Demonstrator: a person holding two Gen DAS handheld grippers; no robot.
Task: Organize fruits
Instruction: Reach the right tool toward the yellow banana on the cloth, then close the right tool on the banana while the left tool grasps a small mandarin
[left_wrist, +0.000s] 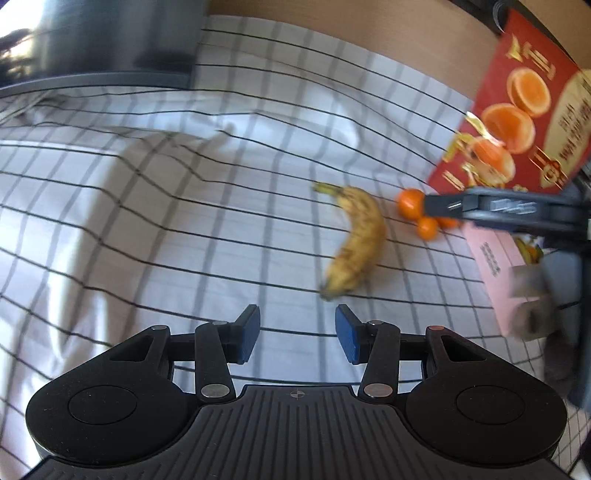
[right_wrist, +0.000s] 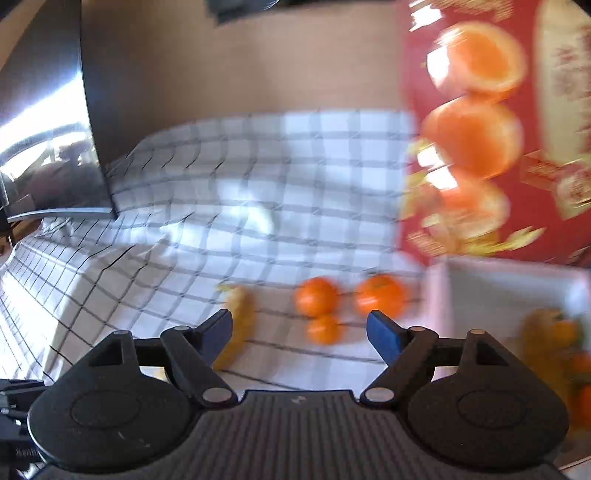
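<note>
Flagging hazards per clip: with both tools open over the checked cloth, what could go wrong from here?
1. The three tangerines sit close together; closing the right tool on one could nudge the others rolling.
2. The cloth is wrinkled, so the banana may shift under the left tool.
3. Both views are blurred, making aim less certain.

Wide open checked tablecloth (left_wrist: 177, 221) is seen to the left of the banana (left_wrist: 354, 240), nothing standing on it. The right side is crowded: three tangerines (right_wrist: 317, 295) are clustered just beside the white box (right_wrist: 480, 280), and the way behind is closed off by the upright red carton (left_wrist: 524, 122).
</note>
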